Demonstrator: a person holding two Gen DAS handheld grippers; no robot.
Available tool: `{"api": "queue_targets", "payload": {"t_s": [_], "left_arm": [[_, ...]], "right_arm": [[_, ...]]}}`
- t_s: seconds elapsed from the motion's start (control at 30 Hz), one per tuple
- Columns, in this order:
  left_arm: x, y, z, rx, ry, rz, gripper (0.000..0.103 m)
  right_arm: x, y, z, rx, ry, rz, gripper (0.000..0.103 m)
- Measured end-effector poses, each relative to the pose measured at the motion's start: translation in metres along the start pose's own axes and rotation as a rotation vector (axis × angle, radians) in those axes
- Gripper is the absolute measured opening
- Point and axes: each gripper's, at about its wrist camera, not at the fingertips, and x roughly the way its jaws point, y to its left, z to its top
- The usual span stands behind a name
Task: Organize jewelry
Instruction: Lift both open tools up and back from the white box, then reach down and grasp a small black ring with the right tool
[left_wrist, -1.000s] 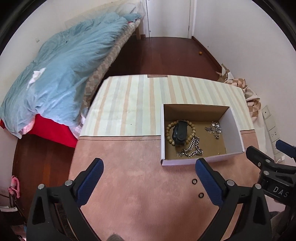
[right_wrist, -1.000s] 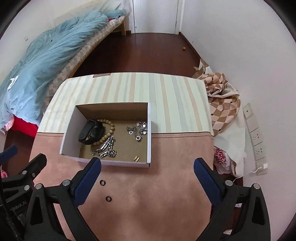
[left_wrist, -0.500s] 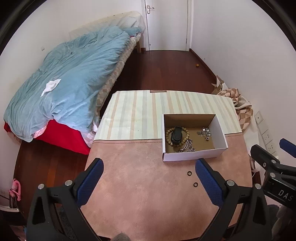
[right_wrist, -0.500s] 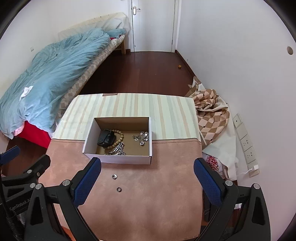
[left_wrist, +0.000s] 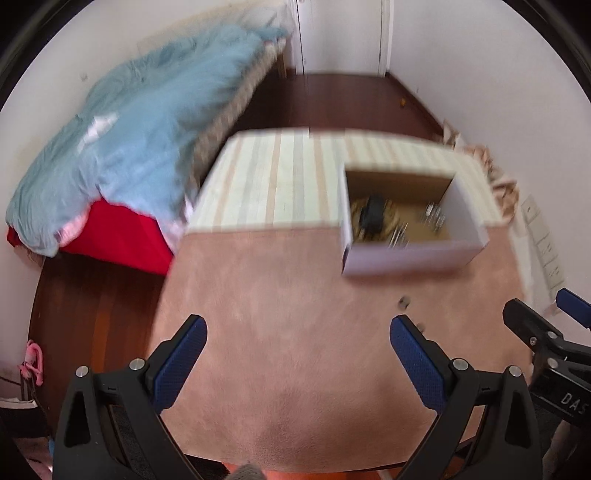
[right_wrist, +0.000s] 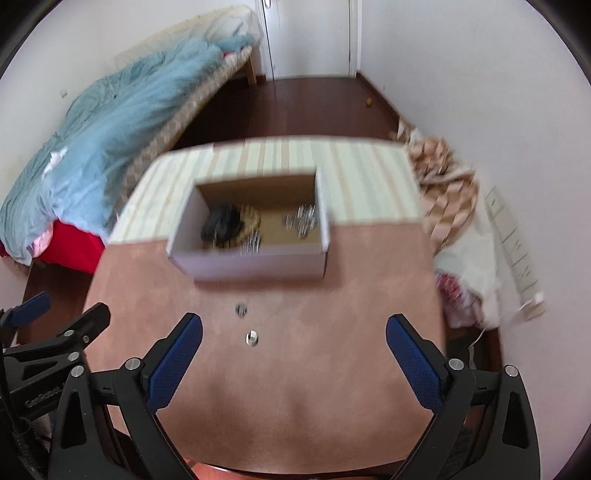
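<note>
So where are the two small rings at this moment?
In the right wrist view, the two small rings lie apart on the pink tabletop, just in front of the white box and outside it.

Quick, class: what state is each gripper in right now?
Left gripper: open, holding nothing.
Right gripper: open, holding nothing, jaws just closing slightly.

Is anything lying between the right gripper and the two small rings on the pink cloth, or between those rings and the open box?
Nothing visible. The right gripper is open and empty, with bare pink cloth up to the near ring and the far ring. Only the box front wall rises beyond them; the rings must go over it.
</note>
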Motion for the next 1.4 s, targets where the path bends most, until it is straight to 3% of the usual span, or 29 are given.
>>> {"api": "queue_targets", "payload": {"t_s": [0.07, 0.13, 0.43, 0.6, 0.63, 0.67, 0.87, 1.13, 1.27, 1.3, 1.37, 1.4], "left_arm": [[0.025, 0.001, -0.012, 0.009, 0.052, 0.016, 0.101], [0.049, 0.003, -0.024, 0.017, 0.101, 0.021, 0.101], [0.100, 0.013, -0.043, 0.027, 0.193, 0.039, 0.101], [0.103, 0.018, -0.045, 0.023, 0.196, 0.053, 0.101], [0.103, 0.018, -0.044, 0.023, 0.195, 0.055, 0.101], [0.103, 0.019, -0.043, 0.024, 0.193, 0.057, 0.101], [0.097, 0.005, -0.033, 0.040, 0.159, 0.048, 0.101], [0.101, -0.057, -0.011, 0.047, 0.142, -0.089, 0.101], [0.104, -0.088, -0.006, 0.072, 0.127, -0.116, 0.101], [0.105, -0.096, -0.005, 0.084, 0.119, -0.123, 0.099], [0.107, -0.104, -0.004, 0.100, 0.105, -0.123, 0.084], [0.109, -0.109, -0.004, 0.110, 0.103, -0.118, 0.072]], "right_arm": [[0.025, 0.000, -0.015, 0.013, 0.040, 0.020, 0.070], [0.051, 0.001, -0.030, 0.019, 0.077, 0.050, 0.062], [0.107, 0.024, -0.050, -0.052, 0.064, 0.071, 0.061], [0.115, 0.041, -0.053, -0.127, 0.037, 0.010, 0.035], [0.114, 0.044, -0.053, -0.147, 0.027, -0.006, 0.021], [0.114, 0.046, -0.053, -0.157, 0.024, -0.007, 0.013], [0.099, 0.012, -0.045, -0.032, 0.013, 0.027, 0.012], [0.089, -0.045, -0.029, 0.087, -0.006, -0.021, 0.012], [0.090, -0.060, -0.031, 0.112, -0.002, -0.041, 0.012], [0.090, -0.064, -0.031, 0.117, -0.003, -0.048, 0.012], [0.089, -0.070, -0.032, 0.127, -0.003, -0.048, 0.013], [0.089, -0.071, -0.032, 0.131, -0.005, -0.050, 0.013]]}}
